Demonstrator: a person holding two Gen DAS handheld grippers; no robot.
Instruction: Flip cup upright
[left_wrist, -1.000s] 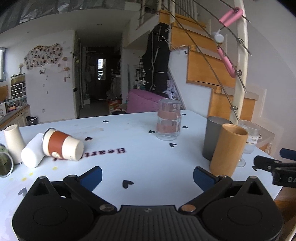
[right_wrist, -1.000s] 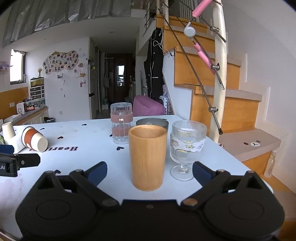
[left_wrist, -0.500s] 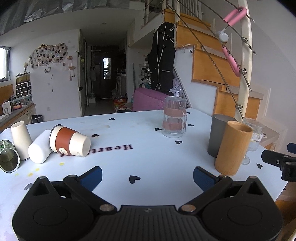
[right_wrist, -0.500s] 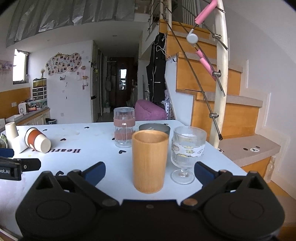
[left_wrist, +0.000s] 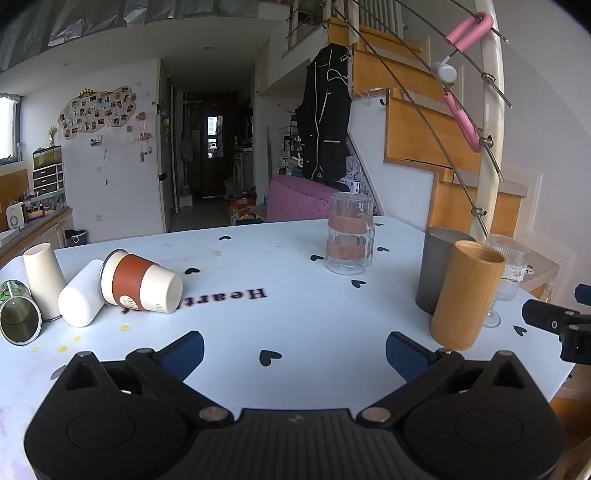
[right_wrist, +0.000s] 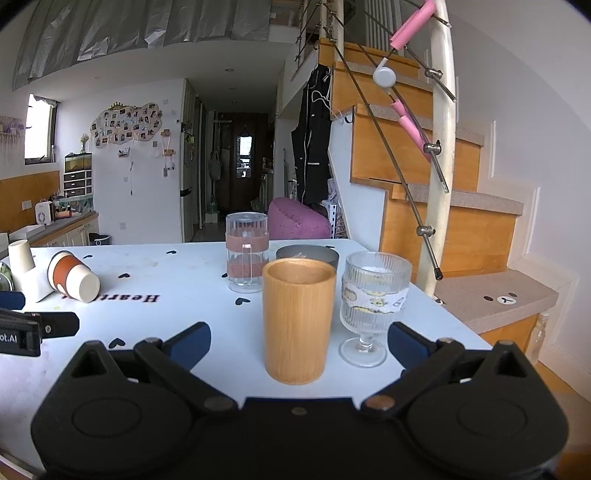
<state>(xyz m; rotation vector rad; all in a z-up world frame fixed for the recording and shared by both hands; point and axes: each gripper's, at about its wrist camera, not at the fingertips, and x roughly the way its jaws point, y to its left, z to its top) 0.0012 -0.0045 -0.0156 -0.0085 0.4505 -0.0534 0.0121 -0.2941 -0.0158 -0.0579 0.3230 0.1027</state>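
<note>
A paper cup with a brown sleeve (left_wrist: 140, 284) lies on its side at the left of the white table (left_wrist: 295, 317), base toward me; it also shows in the right wrist view (right_wrist: 74, 277). A white cup (left_wrist: 79, 295) lies on its side beside it, and a metal tin (left_wrist: 18, 317) lies at the far left. A cream cup (left_wrist: 40, 277) stands upside down behind them. My left gripper (left_wrist: 294, 352) is open and empty, low over the table's near part. My right gripper (right_wrist: 298, 343) is open and empty, with a wooden cup (right_wrist: 297, 319) standing just ahead between its fingers.
Upright at the right stand the wooden cup (left_wrist: 465, 295), a grey tumbler (left_wrist: 439, 269) and a ribbed stemmed glass (right_wrist: 371, 306). A glass mug with pink bands (left_wrist: 349, 238) stands mid-table. The table edge and wooden stairs (right_wrist: 461, 229) lie to the right.
Both grippers have drawn back and risen slightly, so the cups look a little farther and lower. Nothing on the table has moved.
</note>
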